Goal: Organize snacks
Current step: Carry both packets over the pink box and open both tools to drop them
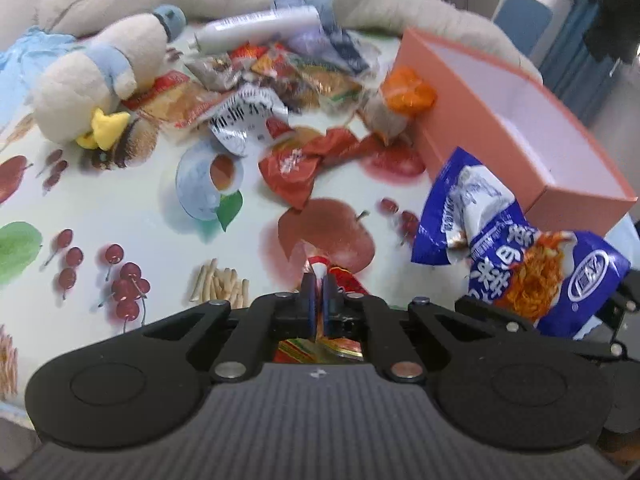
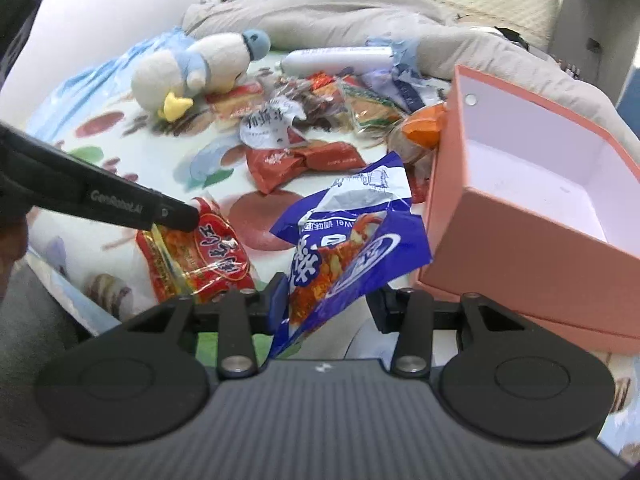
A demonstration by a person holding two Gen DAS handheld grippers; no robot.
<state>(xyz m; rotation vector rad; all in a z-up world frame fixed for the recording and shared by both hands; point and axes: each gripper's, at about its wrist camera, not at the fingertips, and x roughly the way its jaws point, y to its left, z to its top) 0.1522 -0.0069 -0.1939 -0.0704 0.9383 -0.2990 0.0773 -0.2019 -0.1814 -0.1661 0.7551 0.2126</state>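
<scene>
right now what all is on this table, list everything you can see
blue snack packet: 1, blue and white, between the right tool's jaws, beside the box
red snack packet: 1, red and gold, near edge, pinched by the left tool
pink box: 1, salmon outside, white inside, open and empty, right side
red wrapped snacks: 2, red, mid table
orange wrapped snack: 1, orange, against the box's far end
snack pile: count unclear, mixed colours, far middle
plush duck: 1, cream with blue band, yellow beak, far left
white tube: 1, white, behind the pile
tablecloth: 1, pale with fruit print
left tool: 1, black, shut
right tool: 1, black, jaws apart around the packet
</scene>
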